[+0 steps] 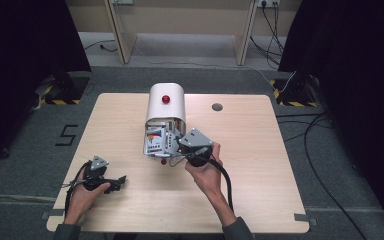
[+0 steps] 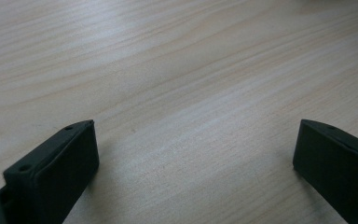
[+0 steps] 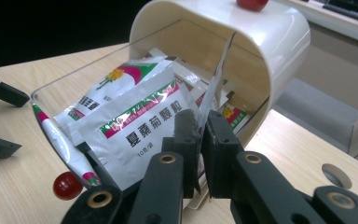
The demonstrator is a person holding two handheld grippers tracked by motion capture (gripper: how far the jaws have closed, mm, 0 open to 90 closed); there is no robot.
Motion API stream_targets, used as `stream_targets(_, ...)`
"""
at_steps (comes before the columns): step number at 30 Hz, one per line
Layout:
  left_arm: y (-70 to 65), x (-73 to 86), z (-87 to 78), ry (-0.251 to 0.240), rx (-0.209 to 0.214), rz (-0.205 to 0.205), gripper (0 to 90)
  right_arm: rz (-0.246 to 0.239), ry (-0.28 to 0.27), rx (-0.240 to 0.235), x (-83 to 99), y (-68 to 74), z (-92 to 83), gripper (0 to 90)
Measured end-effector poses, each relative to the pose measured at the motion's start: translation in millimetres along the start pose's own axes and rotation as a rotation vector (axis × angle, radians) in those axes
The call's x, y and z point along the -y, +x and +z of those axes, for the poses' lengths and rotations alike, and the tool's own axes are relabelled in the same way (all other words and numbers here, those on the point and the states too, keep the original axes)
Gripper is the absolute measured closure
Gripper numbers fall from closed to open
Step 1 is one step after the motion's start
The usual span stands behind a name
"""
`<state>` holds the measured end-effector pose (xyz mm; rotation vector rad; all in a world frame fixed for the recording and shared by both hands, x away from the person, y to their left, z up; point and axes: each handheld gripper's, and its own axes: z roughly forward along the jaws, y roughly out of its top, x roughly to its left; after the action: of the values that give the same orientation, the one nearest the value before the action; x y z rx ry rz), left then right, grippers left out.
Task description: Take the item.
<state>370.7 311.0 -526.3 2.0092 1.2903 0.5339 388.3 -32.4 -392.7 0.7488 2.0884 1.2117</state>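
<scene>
The right gripper (image 1: 176, 141) had its jaws pressed together on a sachet (image 3: 214, 79) — a thin foil packet held edge-on, its long axis running up from the pads toward roughly one o'clock in the right gripper view, top corner reaching under the arch of the box's lid. It stood nearly upright, just at the mouth of the white bread-bin-style box (image 1: 164, 107) at the table's centre. The box lay with its long axis from twelve to six o'clock in the high view, opening facing the person at six.

Inside the clear tray (image 3: 51, 95) lay more sachets (image 3: 140, 126), flat and overlapping, printed white, green and red; they crowded right against the pinched one, probably touching its lower edge, though the pads hid that spot. A red knob (image 1: 165, 99) sat on the lid, another red knob (image 3: 67, 185) at the tray's front lip, at eight o'clock from the jaws.

The left gripper (image 1: 116, 182) rested on the wooden table (image 1: 260, 165) at seven o'clock from the box, well apart — jaws spread wide over bare wood.
</scene>
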Motion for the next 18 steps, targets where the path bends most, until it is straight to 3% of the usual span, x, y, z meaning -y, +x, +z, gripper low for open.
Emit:
stream_targets(9,-0.1,0.0,0.0,0.0,0.0,0.0,0.0,0.029,-0.08,-0.044,-6.2,-2.7,-20.8,87.1)
stream_targets(18,0.0,0.0,0.0,0.0,0.0,0.0,0.0,0.038,-0.125,-0.041,-8.4,-13.6,-39.0,87.1)
